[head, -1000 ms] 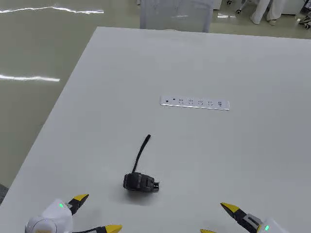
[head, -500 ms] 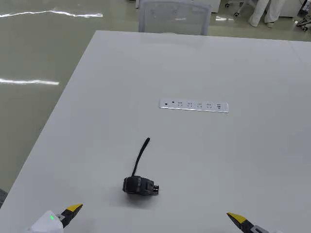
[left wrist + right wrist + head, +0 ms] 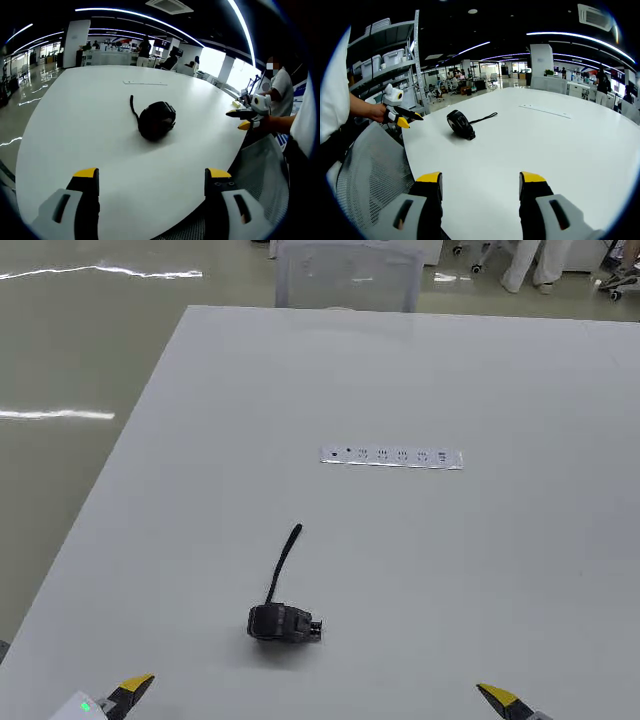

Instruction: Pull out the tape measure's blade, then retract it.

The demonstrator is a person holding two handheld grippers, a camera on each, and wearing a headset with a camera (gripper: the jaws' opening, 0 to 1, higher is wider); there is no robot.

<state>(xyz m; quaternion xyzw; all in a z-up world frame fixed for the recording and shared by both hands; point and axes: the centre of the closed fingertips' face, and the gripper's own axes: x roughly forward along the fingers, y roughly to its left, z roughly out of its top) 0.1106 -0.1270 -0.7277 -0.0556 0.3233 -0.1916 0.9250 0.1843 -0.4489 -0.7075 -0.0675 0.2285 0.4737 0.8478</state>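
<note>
A black tape measure [image 3: 281, 623] with a black wrist strap [image 3: 283, 562] lies on the white table [image 3: 400, 370], its blade inside the case. It sits ahead of my left gripper [image 3: 150, 176] as a round black case [image 3: 157, 119], and to the left of my right gripper [image 3: 480, 180] as the same case [image 3: 460, 123]. Both grippers are open, holding nothing, and well short of the tape measure. In the head view, a yellow fingertip [image 3: 133, 684] of the left gripper and one fingertip [image 3: 499, 697] of the right gripper poke in at the bottom edge.
A white power strip [image 3: 391, 456] lies flat on the table beyond the tape measure. A grey mesh chair back [image 3: 370, 175] is close beside the near table edge. A chair [image 3: 347, 275] stands at the far side. People stand in the background.
Both grippers have drawn back toward the near table edge, leaving just their yellow tips at the bottom of the head view. The tape measure has not moved.
</note>
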